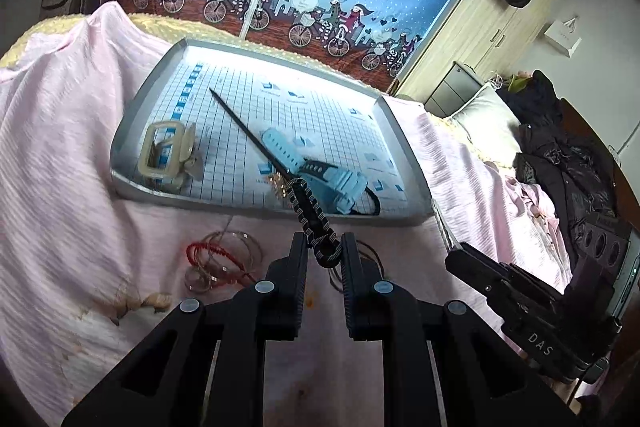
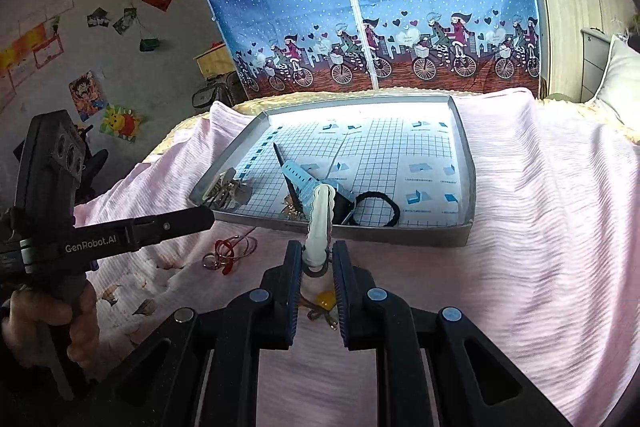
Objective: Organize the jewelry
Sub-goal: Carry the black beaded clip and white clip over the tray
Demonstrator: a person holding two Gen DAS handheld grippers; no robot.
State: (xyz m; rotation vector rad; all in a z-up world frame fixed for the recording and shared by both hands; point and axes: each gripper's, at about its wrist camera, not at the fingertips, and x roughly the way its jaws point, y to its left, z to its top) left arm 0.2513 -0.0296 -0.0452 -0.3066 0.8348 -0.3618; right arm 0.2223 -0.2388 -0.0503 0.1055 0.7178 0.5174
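L wrist: my left gripper is clamped on a black braided bracelet, held over the pink sheet just short of the tray.
R wrist: my right gripper pinches a white hair clip at the tray's near edge; blue watch lies inside.
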